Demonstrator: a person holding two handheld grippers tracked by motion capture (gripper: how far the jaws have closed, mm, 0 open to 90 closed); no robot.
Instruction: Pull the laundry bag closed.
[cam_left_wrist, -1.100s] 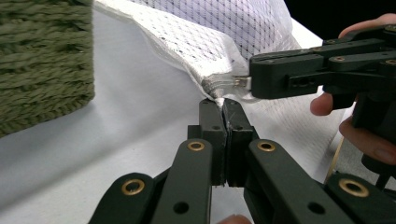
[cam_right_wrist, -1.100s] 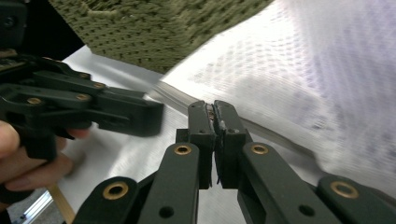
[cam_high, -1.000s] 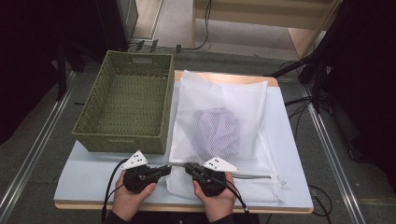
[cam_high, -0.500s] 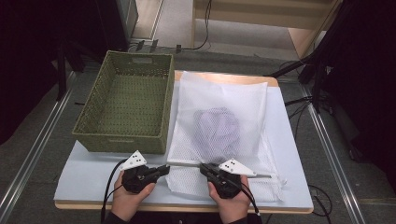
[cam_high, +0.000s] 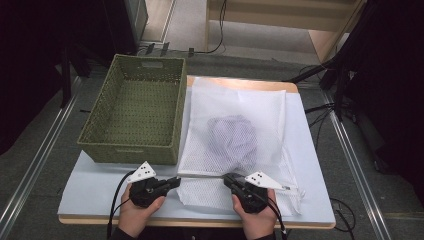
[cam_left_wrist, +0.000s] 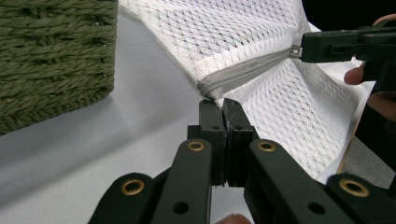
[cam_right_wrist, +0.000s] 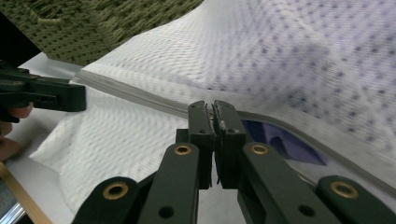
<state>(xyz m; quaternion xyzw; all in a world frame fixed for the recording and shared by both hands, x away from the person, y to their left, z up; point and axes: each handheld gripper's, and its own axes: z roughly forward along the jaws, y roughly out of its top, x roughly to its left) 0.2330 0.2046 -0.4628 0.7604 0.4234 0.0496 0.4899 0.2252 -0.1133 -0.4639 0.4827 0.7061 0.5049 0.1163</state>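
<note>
High view: a white mesh laundry bag (cam_high: 235, 135) lies flat on the table (cam_high: 90, 190), with a purple garment (cam_high: 232, 137) dim through the netting, ahead of both pairs of fingers. The zipper (cam_high: 200, 176) runs across the bag's near end, its long axis stretched straight between the two tools. The left gripper (cam_high: 172, 181) has its jaws closed on the bag's corner at the zipper's end, directly in front of its fingertips. The right gripper (cam_high: 227, 178) has its jaws pressed together on the zipper line; the left gripper view shows a small metal slider (cam_left_wrist: 294, 51) at its tip, so it likely holds the pull. Behind those right jaws the bag gapes, showing purple cloth. I judge the step to be running the slider along the taut zipper; the right hand (cam_high: 255, 220) does the travelling, the left hand (cam_high: 135, 215) anchors. The mesh is soft, open-weave, slack and easily bunched; the zipper tape is grey and smooth. A woven green basket (cam_high: 135, 115), stiff and rectangular, stands just beyond the left fingers
</note>
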